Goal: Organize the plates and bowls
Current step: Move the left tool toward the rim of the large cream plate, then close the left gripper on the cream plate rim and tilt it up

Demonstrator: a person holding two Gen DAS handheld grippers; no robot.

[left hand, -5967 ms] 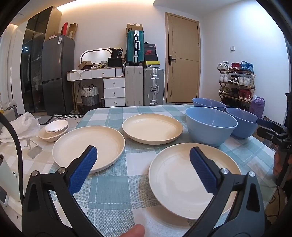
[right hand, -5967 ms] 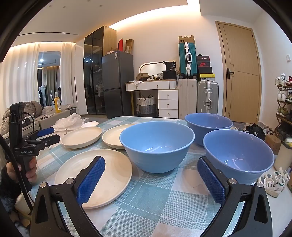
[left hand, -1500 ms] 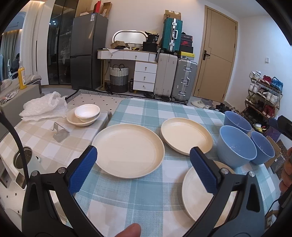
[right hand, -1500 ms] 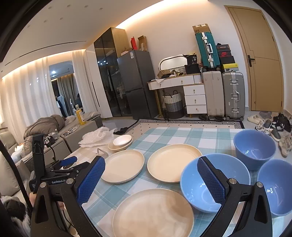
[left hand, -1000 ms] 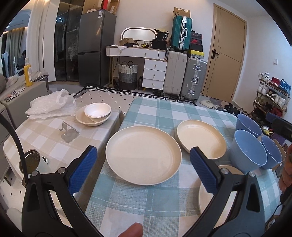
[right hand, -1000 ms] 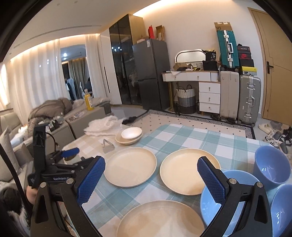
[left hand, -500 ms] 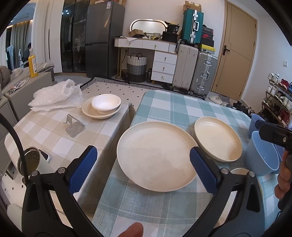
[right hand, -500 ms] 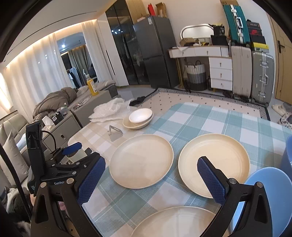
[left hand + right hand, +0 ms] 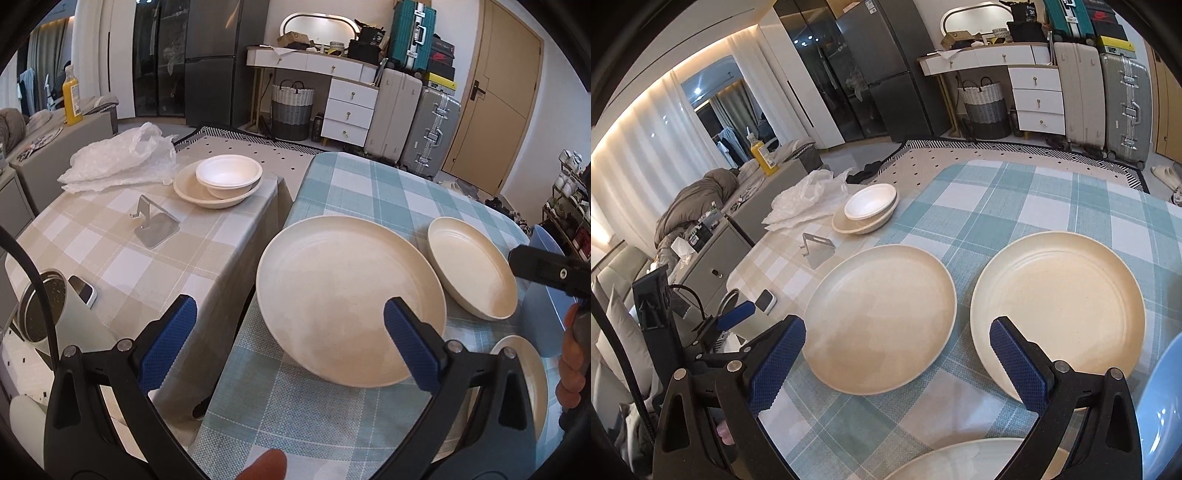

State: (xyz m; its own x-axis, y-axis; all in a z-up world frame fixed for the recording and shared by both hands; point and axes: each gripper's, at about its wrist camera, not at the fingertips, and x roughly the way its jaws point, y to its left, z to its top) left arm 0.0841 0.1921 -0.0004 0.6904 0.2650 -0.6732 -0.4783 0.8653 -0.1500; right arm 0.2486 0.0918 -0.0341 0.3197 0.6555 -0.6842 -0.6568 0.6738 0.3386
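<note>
Three cream plates lie on the teal checked table (image 9: pixel 369 184): a left plate (image 9: pixel 347 295) (image 9: pixel 882 317), a far plate (image 9: pixel 472 269) (image 9: pixel 1060 310) and a near plate (image 9: pixel 524 376) (image 9: pixel 979 459). A blue bowl (image 9: pixel 543 314) (image 9: pixel 1163 406) stands at the right. My left gripper (image 9: pixel 291 343) is open and empty over the left plate's near left edge. My right gripper (image 9: pixel 897 365) is open and empty, above the space between the left and far plates. On the beige side table a white bowl (image 9: pixel 229 175) (image 9: pixel 871 203) sits in a cream plate (image 9: pixel 192 192).
The beige side table (image 9: pixel 110 240) also holds a crumpled plastic bag (image 9: pixel 118 155), a metal phone stand (image 9: pixel 155 225), a phone (image 9: pixel 83 295) and a round tin (image 9: pixel 40 302). Suitcases, drawers and a fridge stand along the far wall.
Both grippers have swung left and come closer to the table. The left plate now fills the middle of both views and the blue bowls have slid to the right edge.
</note>
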